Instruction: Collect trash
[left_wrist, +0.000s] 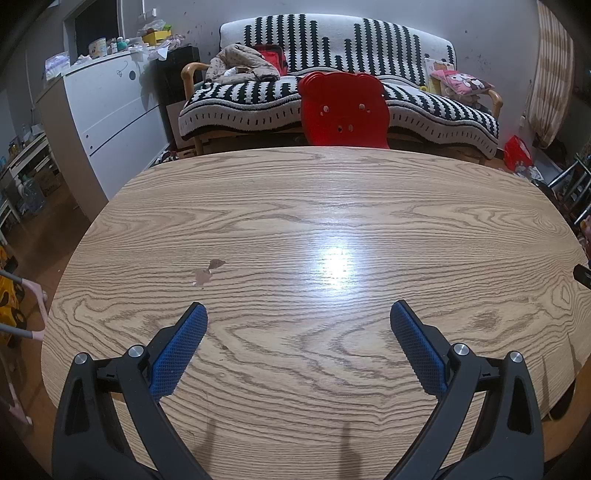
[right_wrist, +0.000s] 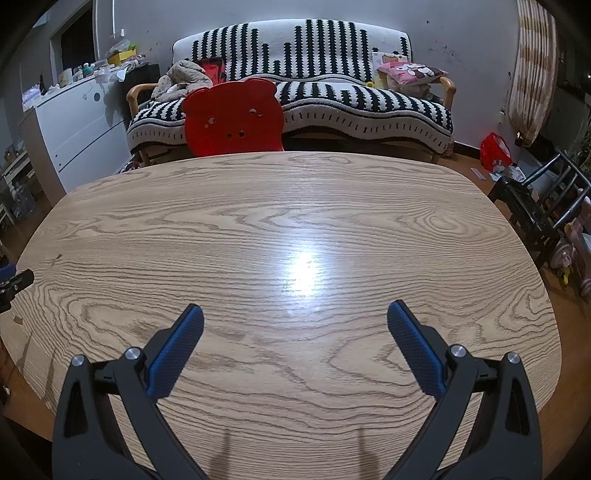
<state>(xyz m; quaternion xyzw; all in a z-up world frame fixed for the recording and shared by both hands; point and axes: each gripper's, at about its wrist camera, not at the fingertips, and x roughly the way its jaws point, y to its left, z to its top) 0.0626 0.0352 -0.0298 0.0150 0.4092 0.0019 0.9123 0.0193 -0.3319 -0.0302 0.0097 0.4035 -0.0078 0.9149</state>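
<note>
My left gripper (left_wrist: 298, 312) is open and empty, held low over the wooden table (left_wrist: 314, 206). My right gripper (right_wrist: 295, 312) is open and empty too, over the same table (right_wrist: 288, 192). A small brownish scrap or chipped patch (left_wrist: 207, 273) lies on the tabletop ahead and left of the left gripper; I cannot tell whether it is loose trash or a mark. It shows faintly at the far left in the right wrist view (right_wrist: 55, 259). A tip of the left gripper shows at the left edge of the right wrist view (right_wrist: 14, 282).
A red bear-shaped chair back (left_wrist: 343, 109) stands at the table's far edge, a black-and-white covered sofa (left_wrist: 332, 62) behind it. A white dresser (left_wrist: 107, 114) is at left. A dark metal chair (right_wrist: 535, 206) and a red bag (right_wrist: 496, 151) are at right.
</note>
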